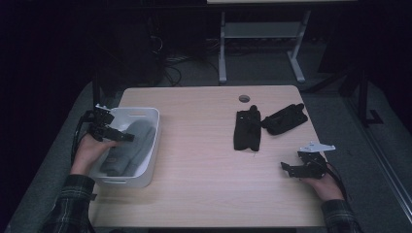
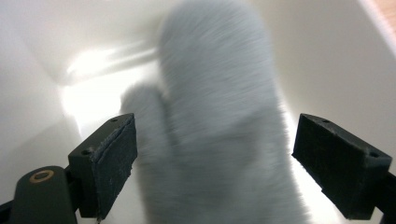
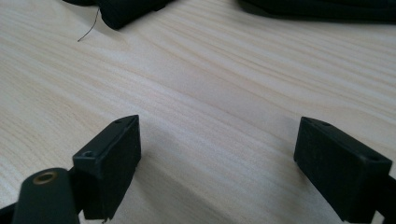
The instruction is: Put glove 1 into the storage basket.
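The right gripper [image 1: 287,168] is hovering spread over the near right table [image 1: 204,160], while the left gripper [image 1: 127,136] is gaping above the grey mitten [image 2: 219,140] in the white bin [image 1: 151,145].

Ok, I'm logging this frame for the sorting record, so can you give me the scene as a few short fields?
bin: white plastic bin at table's left edge
in bin: grey mittens
on table: two black gloves, far right
left hand-held gripper: open, over the bin
right hand-held gripper: open, above bare wooden table
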Available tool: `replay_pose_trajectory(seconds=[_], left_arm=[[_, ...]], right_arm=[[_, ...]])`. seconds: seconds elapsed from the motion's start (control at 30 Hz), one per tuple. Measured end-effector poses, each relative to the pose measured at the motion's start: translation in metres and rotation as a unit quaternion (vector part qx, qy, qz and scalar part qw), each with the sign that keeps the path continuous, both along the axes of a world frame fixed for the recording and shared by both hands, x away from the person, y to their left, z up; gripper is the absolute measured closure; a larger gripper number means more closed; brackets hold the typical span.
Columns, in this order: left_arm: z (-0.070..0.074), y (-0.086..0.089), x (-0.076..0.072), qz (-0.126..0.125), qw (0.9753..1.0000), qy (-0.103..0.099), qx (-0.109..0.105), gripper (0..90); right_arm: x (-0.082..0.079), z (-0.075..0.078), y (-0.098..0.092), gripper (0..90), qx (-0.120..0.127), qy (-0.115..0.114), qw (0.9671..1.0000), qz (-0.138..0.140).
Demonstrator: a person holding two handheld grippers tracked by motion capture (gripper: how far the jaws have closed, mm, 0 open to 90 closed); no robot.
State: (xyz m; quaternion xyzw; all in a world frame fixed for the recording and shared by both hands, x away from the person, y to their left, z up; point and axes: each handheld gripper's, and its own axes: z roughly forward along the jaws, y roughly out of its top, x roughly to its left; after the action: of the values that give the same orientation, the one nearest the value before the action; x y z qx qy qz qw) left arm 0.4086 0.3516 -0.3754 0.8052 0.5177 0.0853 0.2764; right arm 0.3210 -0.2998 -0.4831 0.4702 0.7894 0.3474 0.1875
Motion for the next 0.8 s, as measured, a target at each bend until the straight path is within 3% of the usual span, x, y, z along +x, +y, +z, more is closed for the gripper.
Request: replay_pose_trajectory(seconds=[0.27,0.47,0.8], left_arm=[[0.018,-0.021,-0.009,-0.032,0.9991,-0.024,-0.015,12.8],[0.023,-0.049,-0.015,-0.065,0.9968,-0.038,-0.026,12.9],[0.029,-0.108,-0.029,-0.123,0.9887,-0.065,-0.055,13.0]], right_arm=[[0.000,0.000,0.000,14.5,0.000,0.000,1.0000,0.000],[0.000,0.000,0.000,14.5,0.000,0.001,1.0000,0.000],[0.000,0.000,0.000,14.5,0.001,0.001,1.0000,-0.001]])
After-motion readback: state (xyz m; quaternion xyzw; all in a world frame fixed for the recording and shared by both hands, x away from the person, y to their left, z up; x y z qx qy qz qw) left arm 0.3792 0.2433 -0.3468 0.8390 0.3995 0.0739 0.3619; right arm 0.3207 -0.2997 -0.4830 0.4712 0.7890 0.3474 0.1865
